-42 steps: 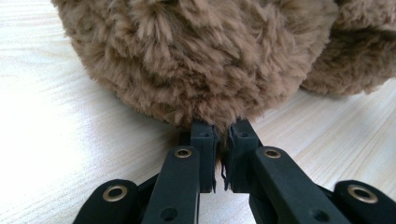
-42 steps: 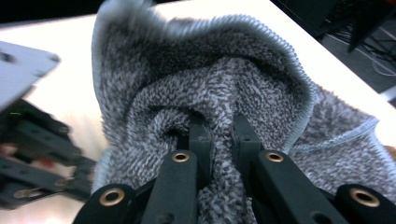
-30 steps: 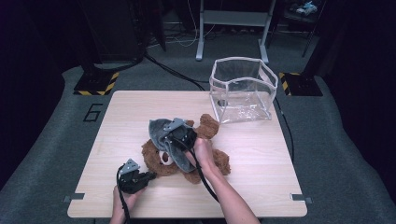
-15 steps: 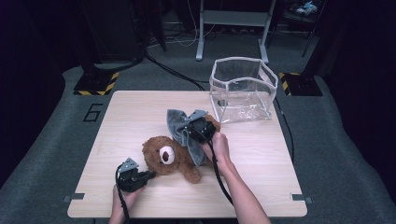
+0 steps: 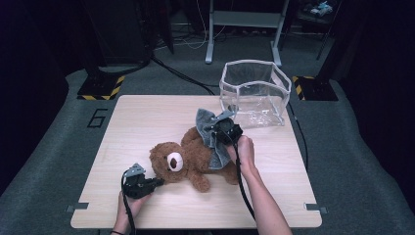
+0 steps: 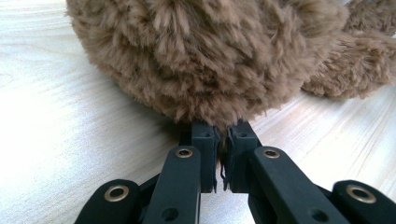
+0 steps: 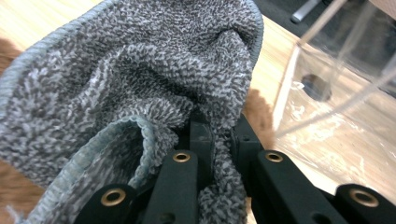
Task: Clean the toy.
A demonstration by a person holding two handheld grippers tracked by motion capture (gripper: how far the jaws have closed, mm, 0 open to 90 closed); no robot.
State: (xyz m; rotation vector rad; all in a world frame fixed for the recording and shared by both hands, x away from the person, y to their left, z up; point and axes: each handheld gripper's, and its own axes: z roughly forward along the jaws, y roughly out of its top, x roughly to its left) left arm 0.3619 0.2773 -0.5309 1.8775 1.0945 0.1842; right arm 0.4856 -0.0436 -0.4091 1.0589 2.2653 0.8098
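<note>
Lifting away from the teddy bear (image 5: pixel 188 159), the grey cloth (image 5: pixel 208 132) now hangs from the right gripper (image 5: pixel 228 128) near the centre of the high view, just below and left of the clear plastic container (image 5: pixel 254 95). One second ago this cloth lay over the bear in the middle of the table; half a second ago it was already raised and moving to the upper right, and now it is closer again to the container, with only its lower part touching the bear's body. In the right gripper view the two black jaws are pressed together on a fold of the cloth (image 7: pixel 140 84), and the container wall (image 7: pixel 327 88) stands close at the right side of the frame. The bear itself has also shifted toward the lower left and lies on its side on the wooden table (image 5: pixel 147 117), face to the camera. The left gripper (image 5: pixel 139 182) sits at the lower left of the high view, beside the bear's head. In the left gripper view its jaws are nearly closed at the edge of the brown fur (image 6: pixel 210 60); probably they pinch a tuft of it, but the fur hides the tips. It seems the cloth is being pulled off while the bear is held, and the container may be where the cloth goes.
</note>
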